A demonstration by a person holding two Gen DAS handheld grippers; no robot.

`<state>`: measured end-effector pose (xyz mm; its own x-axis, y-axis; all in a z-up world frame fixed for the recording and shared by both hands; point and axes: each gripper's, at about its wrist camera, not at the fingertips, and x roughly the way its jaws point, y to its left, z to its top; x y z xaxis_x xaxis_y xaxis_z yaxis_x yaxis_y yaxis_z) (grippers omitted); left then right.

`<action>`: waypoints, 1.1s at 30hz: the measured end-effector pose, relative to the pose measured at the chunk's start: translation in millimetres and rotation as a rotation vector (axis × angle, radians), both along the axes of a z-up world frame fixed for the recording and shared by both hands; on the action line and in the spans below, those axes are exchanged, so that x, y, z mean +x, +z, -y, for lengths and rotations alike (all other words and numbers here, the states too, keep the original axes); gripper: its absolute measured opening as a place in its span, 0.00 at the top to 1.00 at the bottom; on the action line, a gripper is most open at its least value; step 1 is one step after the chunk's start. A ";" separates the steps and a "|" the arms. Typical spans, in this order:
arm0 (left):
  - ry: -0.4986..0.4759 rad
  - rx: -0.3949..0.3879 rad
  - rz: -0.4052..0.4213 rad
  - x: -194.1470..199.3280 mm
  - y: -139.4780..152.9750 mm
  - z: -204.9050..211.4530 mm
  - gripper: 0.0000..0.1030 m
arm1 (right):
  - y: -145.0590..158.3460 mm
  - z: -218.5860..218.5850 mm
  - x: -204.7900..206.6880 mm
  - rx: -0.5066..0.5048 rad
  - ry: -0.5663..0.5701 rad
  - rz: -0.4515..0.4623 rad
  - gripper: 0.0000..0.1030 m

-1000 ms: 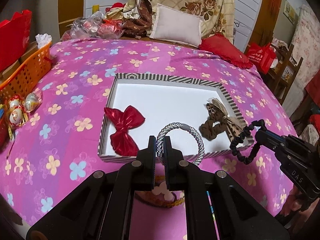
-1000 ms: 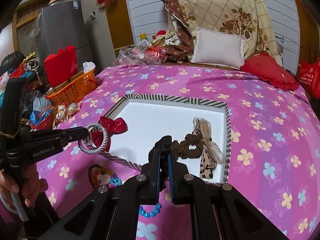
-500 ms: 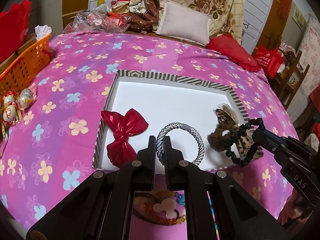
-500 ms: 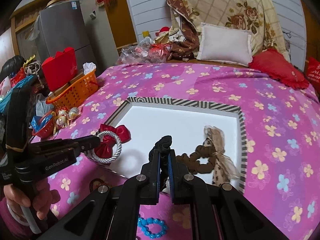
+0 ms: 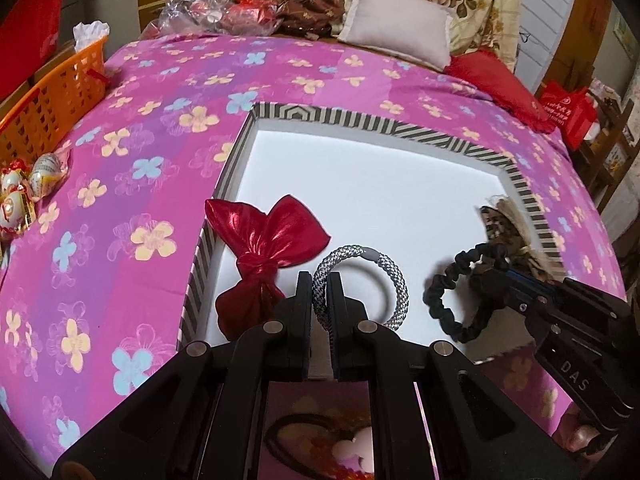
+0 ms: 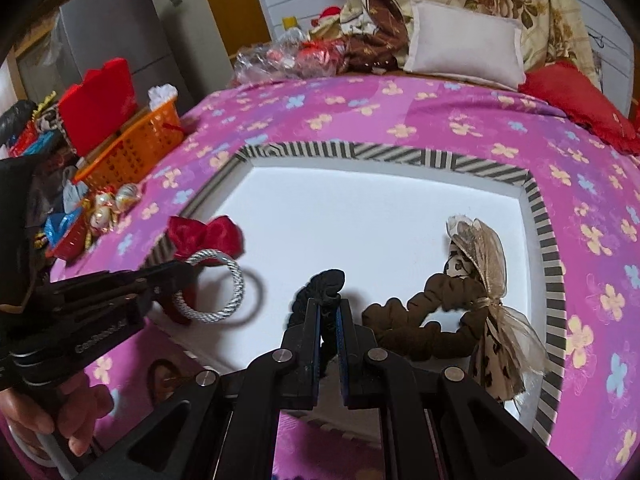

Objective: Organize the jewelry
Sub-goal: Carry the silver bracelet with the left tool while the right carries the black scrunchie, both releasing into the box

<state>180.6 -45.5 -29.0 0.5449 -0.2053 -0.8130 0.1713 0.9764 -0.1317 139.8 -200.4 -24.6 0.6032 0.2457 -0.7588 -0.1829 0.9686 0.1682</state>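
Hovering over the tray's (image 5: pixel 448 136) near edge, you are pinching the silver band (image 5: pixel 362 285) in the left tool (image 5: pixel 319 300), the black scrunchie (image 6: pixel 320 292) in the right tool (image 6: pixel 329 320); white floor lying directly below both.

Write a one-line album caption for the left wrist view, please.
Left hand-held gripper carries a silver braided hair tie over the striped tray, beside a red bow.

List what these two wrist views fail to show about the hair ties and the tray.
- Heart-shaped item, left wrist view: the left gripper frame covers most of it.
- Black scrunchie, right wrist view: its lower part sits hidden between the right gripper fingers.
- Tray near rim, both views: blocked by the grippers.
- Silver braided hair tie: touching the tray floor or not, unclear.
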 end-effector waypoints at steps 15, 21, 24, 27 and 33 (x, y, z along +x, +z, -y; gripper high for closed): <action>0.023 0.030 -0.030 8.9 -19.0 0.1 0.94 | -8.7 -1.3 -4.1 -0.064 0.000 -0.006 0.65; 0.030 0.048 -0.021 5.1 -18.3 0.9 0.73 | -4.2 -2.3 -13.2 -0.055 0.002 0.003 0.62; 0.032 0.052 -0.001 0.8 -14.2 0.8 0.60 | -2.3 -1.6 -19.1 -0.057 -0.005 0.012 0.60; 0.032 0.063 0.017 -3.3 -8.9 1.7 0.51 | 0.1 -0.2 -24.6 -0.061 -0.014 0.019 0.60; 0.039 0.072 0.063 -19.8 6.3 -0.1 0.46 | 12.8 6.9 -43.2 -0.045 -0.043 0.053 0.58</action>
